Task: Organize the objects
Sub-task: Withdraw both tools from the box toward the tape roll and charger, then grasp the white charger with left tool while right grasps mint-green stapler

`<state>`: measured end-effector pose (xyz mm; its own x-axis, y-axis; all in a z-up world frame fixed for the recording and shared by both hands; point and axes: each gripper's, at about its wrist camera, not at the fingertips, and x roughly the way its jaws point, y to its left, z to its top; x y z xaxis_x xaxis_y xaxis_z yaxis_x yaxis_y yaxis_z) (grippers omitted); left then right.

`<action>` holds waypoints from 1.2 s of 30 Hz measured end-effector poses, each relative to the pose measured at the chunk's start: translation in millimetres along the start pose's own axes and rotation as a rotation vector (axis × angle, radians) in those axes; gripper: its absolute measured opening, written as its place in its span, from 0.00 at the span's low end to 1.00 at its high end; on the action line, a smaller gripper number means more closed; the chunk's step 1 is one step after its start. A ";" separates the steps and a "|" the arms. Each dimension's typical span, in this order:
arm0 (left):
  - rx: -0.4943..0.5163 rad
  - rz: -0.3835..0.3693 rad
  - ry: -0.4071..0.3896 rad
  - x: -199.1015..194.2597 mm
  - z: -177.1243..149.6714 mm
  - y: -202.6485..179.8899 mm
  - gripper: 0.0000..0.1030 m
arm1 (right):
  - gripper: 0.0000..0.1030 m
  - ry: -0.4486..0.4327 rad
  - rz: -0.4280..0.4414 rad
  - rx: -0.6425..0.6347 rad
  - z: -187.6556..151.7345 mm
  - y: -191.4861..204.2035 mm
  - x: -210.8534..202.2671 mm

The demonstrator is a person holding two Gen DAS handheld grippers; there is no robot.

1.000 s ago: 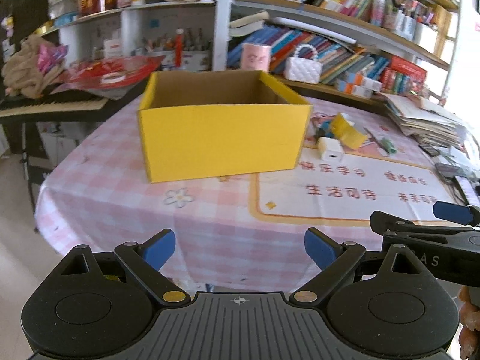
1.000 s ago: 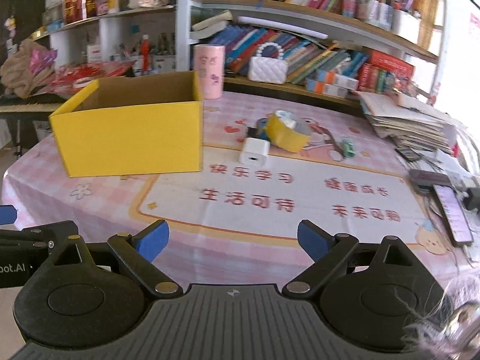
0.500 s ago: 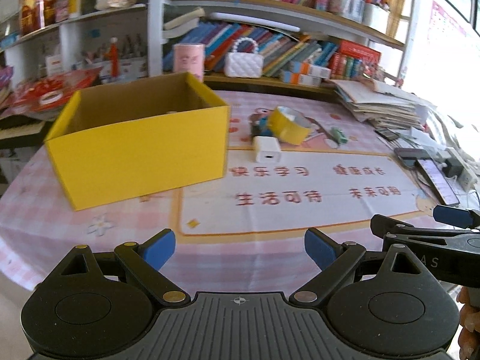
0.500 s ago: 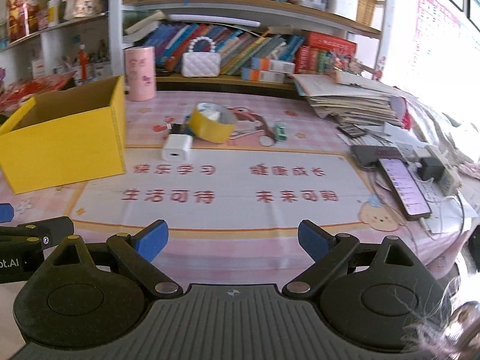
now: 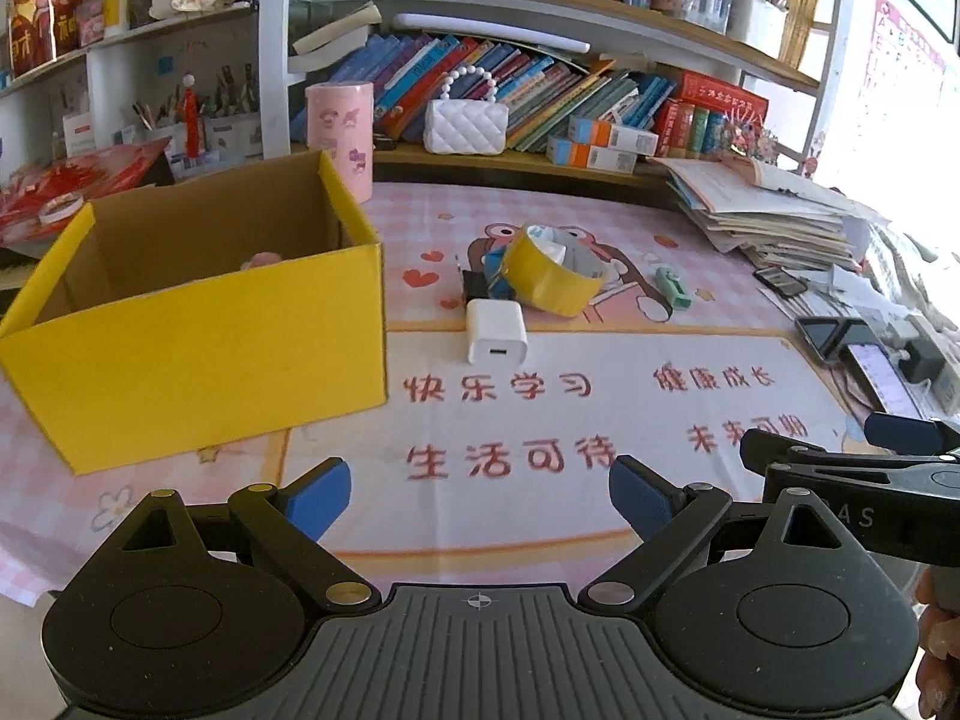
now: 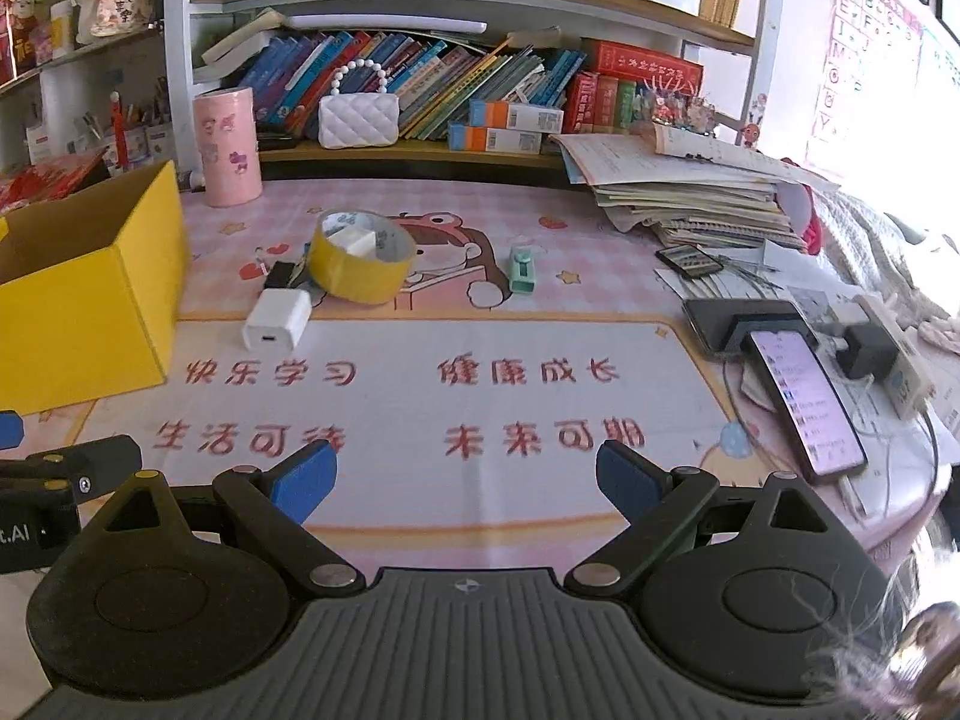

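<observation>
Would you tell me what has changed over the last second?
Both cameras swung rightward, so the yellow box slid left in view and the white charger and yellow tape roll came toward centre. Nothing was grasped or released; both the left gripper and right gripper stayed open and empty.

Left tongs up close: matte black body, ribbed grey centre plate with a small crosshair mark, two round black discs either side, triangular cut-outs above them. Brass-coloured rivets pin the angled link arms, and blue pads cap the fingers. Right tongs are the same build: black links, silver and brass rivets, blue pads. Seen side-on from the left camera, white lettering shows on the right one's black flank.
</observation>
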<state>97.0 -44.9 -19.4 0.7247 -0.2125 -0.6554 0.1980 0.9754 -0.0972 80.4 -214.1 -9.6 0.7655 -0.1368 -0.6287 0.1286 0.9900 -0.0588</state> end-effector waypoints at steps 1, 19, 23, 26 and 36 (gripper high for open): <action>-0.004 0.003 0.001 4.8 3.0 -2.5 0.92 | 0.91 0.001 0.004 -0.004 3.4 -2.8 5.1; 0.007 0.108 0.023 85.7 53.2 -49.2 0.70 | 0.77 0.027 0.087 0.000 61.5 -58.0 103.2; 0.000 0.141 0.032 107.7 63.7 -50.6 0.62 | 0.71 0.030 0.103 -0.008 74.5 -64.4 125.0; -0.007 0.180 0.038 126.6 70.5 -50.5 0.59 | 0.71 0.026 0.106 -0.019 81.9 -67.2 140.1; -0.025 0.237 0.129 179.2 75.4 -38.1 0.57 | 0.69 0.031 0.107 -0.041 100.2 -72.2 189.8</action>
<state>269.1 -124.6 -76.7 0.6582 0.0302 -0.7523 0.0150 0.9985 0.0532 279.6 -315.2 -47.0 0.7536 -0.0295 -0.6567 0.0207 0.9996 -0.0211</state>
